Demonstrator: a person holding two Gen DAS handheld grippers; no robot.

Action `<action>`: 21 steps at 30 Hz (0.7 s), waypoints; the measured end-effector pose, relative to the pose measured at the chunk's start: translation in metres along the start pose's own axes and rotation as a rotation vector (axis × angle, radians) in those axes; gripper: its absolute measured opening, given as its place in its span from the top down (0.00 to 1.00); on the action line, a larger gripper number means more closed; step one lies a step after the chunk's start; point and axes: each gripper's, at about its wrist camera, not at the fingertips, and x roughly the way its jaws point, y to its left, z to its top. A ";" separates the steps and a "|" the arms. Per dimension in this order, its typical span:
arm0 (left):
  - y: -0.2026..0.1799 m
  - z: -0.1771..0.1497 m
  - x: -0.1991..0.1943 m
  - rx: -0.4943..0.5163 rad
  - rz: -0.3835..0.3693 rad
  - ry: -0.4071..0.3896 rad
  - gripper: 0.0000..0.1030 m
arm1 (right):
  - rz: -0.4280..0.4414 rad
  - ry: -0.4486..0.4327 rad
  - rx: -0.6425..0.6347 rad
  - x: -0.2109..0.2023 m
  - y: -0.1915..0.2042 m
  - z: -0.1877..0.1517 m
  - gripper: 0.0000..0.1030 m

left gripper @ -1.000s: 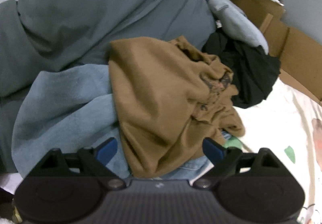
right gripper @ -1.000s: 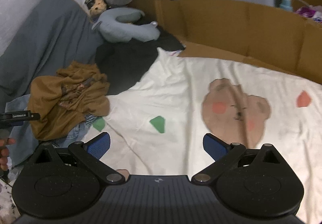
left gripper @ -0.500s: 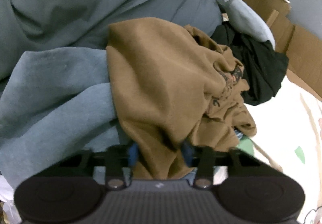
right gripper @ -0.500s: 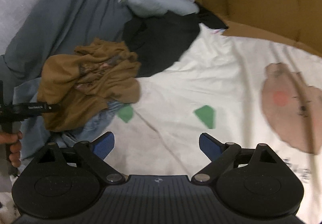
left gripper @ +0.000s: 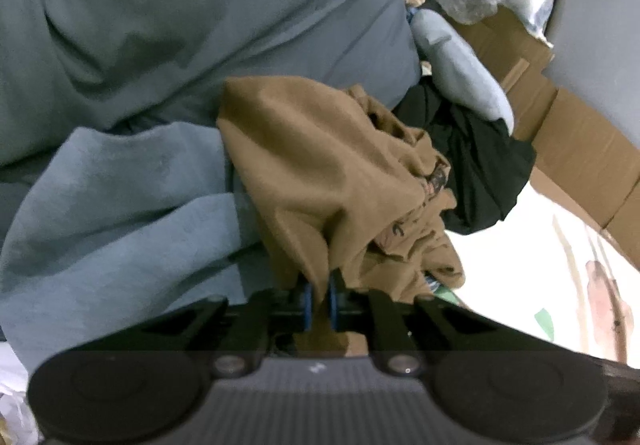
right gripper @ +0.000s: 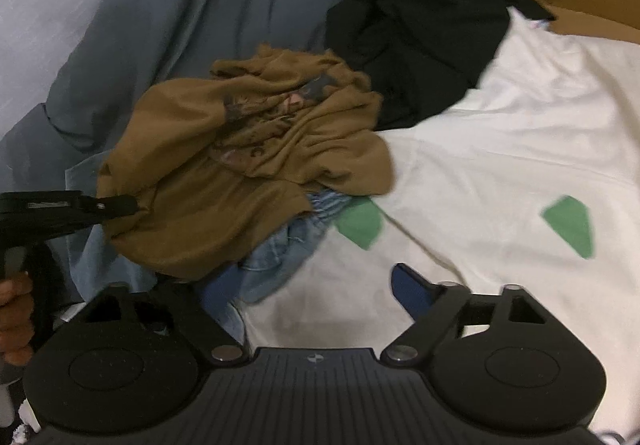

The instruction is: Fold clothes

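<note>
Item: brown shirt (right gripper: pixel 240 165), crumpled, unfolded; we judge the task barely begun, since no garment in either view lies flat or folded. Location: on the heap of clothes at the bed's edge, over a light blue garment (left gripper: pixel 120 205) and denim piece (right gripper: pixel 288 241), with a black garment (right gripper: pixel 420 57) at its 1 o'clock in the right wrist view and the white printed sheet (right gripper: pixel 500 149) at its 3 o'clock. Left gripper (left gripper: pixel 319 301): jaws closing, nearly together, with a fold of the brown shirt's near edge pinched between the blue pads (left gripper: pixel 307 301). Right gripper (right gripper: pixel 304 291): jaws wide but closing, nothing between them; it hangs over the denim and sheet at the shirt's 5 o'clock. Orientation: in the right wrist view we read the shirt's long axis from 8 o'clock, at the pinched edge, to 2 o'clock; collar and hem we cannot tell apart. Remaining, in our judgement: lift, spread flat, fold, then the other garments.
</note>
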 end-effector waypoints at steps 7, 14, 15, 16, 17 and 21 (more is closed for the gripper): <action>0.002 0.007 -0.015 0.004 0.004 -0.029 0.95 | 0.046 0.009 0.035 0.052 0.005 0.018 0.24; 0.009 0.003 -0.007 0.017 0.032 -0.015 0.94 | 0.028 0.014 0.038 0.098 0.012 0.025 0.26; 0.010 0.003 -0.004 0.020 0.043 -0.006 0.92 | 0.026 0.019 0.041 0.103 0.013 0.026 0.27; 0.011 0.003 -0.001 0.024 0.054 0.003 0.87 | 0.026 0.019 0.036 0.106 0.014 0.026 0.27; 0.011 0.003 0.004 0.029 0.065 0.023 0.74 | 0.025 0.019 0.030 0.108 0.014 0.026 0.27; 0.009 0.002 0.011 0.050 0.058 0.008 0.33 | 0.027 0.022 -0.039 0.116 0.023 0.026 0.31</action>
